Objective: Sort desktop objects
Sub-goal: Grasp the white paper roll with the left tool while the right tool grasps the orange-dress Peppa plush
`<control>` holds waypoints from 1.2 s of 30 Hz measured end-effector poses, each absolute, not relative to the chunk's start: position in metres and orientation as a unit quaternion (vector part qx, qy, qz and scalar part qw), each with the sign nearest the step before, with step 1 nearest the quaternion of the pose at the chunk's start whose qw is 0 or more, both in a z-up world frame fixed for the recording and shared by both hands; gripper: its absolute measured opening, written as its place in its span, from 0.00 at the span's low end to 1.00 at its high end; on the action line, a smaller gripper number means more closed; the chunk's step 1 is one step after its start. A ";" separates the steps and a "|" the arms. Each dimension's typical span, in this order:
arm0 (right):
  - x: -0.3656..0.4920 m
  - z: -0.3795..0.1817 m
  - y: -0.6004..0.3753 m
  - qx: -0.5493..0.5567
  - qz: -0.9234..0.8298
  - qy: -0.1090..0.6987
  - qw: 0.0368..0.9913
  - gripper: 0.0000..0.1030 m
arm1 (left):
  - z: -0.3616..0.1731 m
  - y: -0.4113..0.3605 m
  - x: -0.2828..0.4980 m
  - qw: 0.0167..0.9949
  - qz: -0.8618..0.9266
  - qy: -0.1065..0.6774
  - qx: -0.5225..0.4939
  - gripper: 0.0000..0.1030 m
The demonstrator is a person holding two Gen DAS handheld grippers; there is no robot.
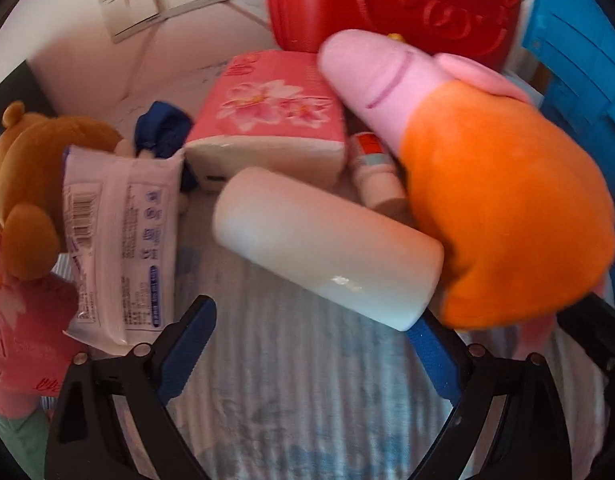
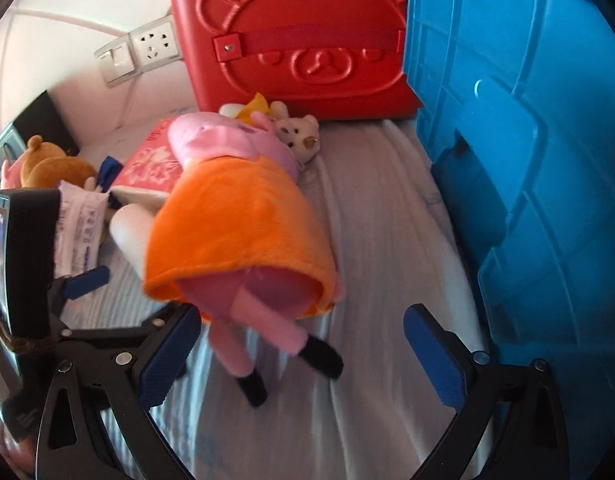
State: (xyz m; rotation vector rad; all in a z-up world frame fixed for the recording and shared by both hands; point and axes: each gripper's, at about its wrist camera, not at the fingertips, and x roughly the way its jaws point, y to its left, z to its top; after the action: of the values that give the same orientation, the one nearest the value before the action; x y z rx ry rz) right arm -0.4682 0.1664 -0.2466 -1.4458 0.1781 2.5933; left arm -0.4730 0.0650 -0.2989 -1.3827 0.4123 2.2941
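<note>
Step in hand: picking from the clutter; the right gripper is lined up on the pig plush, by the look of it to carry it to the blue crate.
Right jaws: spread wide, holding nothing; the plush's legs hang between them, its orange dress just ahead.
Left jaws: the left gripper is spread too, empty; the white bottle lies just ahead, its near end against the right-hand finger.
Next move: likely bring the right jaws forward around the legs or dress hem and press together; soft fabric may slip.
Other things: tissue pack beyond the bottle, wipes packet and brown teddy left of the left jaws, red case far ahead.
Hard to make out: the plush is blurred; whether it rests on the striped cloth is unclear; the crate's inside is hidden.
</note>
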 end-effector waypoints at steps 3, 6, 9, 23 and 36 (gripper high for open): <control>-0.473 -0.250 0.167 -0.486 0.868 0.062 0.079 1.00 | -0.298 0.041 -0.473 0.172 0.839 0.149 -0.494 0.93; -0.473 -0.253 0.161 -0.490 0.866 0.067 0.069 1.00 | -0.292 0.011 -0.470 0.121 0.852 0.155 -0.486 0.93; -0.468 -0.251 0.149 -0.494 0.865 0.064 0.055 1.00 | -0.284 -0.015 -0.470 0.119 0.844 0.129 -0.506 0.93; -0.479 -0.230 0.144 -0.486 0.871 0.045 0.057 1.00 | -0.268 0.023 -0.472 0.184 0.820 0.100 -0.533 0.93; -0.525 -0.290 0.157 -0.553 0.828 0.079 0.052 1.00 | -0.283 0.045 -0.483 0.192 0.818 0.121 -0.529 0.45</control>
State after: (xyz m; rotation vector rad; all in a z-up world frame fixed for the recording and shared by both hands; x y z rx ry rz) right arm -0.5245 0.1572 -0.2902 -1.6818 0.2413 2.5182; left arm -0.4829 0.0454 -0.2827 -1.4846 0.3390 2.2953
